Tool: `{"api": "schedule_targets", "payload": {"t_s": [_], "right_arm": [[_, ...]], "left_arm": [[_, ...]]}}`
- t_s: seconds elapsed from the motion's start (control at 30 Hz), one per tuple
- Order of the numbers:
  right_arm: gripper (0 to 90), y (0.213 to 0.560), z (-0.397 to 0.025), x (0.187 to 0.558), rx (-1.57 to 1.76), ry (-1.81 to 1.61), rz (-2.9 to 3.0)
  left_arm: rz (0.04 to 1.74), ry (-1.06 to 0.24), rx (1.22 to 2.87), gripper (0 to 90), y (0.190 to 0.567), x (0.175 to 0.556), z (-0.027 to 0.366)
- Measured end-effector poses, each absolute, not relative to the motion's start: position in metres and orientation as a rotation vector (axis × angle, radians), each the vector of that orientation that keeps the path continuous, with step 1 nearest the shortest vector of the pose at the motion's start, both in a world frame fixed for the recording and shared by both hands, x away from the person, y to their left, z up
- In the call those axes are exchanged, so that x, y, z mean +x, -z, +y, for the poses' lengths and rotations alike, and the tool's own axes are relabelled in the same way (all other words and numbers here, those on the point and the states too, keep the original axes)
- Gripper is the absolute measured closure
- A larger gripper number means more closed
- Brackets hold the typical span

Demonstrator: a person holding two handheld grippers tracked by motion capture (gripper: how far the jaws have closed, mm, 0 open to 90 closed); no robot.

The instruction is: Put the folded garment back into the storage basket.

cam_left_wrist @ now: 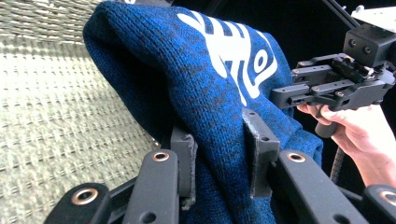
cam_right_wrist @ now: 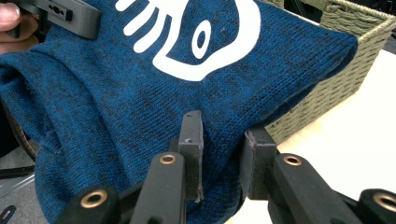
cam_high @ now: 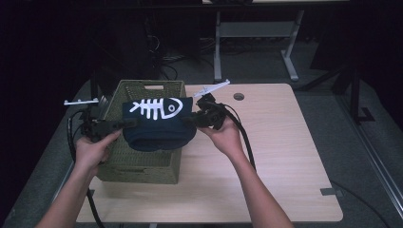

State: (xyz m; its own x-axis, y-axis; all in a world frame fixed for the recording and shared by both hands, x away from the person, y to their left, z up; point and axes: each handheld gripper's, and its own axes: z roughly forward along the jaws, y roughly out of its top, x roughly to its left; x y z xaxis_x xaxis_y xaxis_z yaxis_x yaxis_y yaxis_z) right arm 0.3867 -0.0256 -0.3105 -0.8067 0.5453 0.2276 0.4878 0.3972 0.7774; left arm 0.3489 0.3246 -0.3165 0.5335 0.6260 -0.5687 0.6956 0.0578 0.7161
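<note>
A dark blue knit garment [cam_high: 159, 124] with a white fish-skeleton print hangs stretched above a green woven basket [cam_high: 142, 161]. My left gripper [cam_high: 128, 124] is shut on its left edge, and my right gripper [cam_high: 192, 118] is shut on its right edge. In the left gripper view the knit garment [cam_left_wrist: 219, 112] is bunched between the two pads [cam_left_wrist: 184, 154], with the other gripper and a hand beyond it. In the right gripper view the garment [cam_right_wrist: 140, 102] is pinched between the pads [cam_right_wrist: 191, 140], and the basket [cam_right_wrist: 336, 65] shows behind at the right.
The basket sits on the left part of a light wooden table [cam_high: 275, 156], which has a round cable hole [cam_high: 239, 96] at the back. Black cables trail from both grippers. Table legs [cam_high: 217, 42] and dark floor lie behind.
</note>
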Motion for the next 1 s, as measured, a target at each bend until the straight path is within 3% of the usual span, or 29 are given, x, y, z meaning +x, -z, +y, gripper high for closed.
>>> {"api": "schedule_targets", "payload": {"t_s": [1.0], "right_arm": [[73.2, 0.314, 0.024, 0.392, 0.927, -1.408, 2.586]], "left_arm": [[1.214, 0.053, 1.589, 69.1, 0.328, 0.350, 0.372]]}}
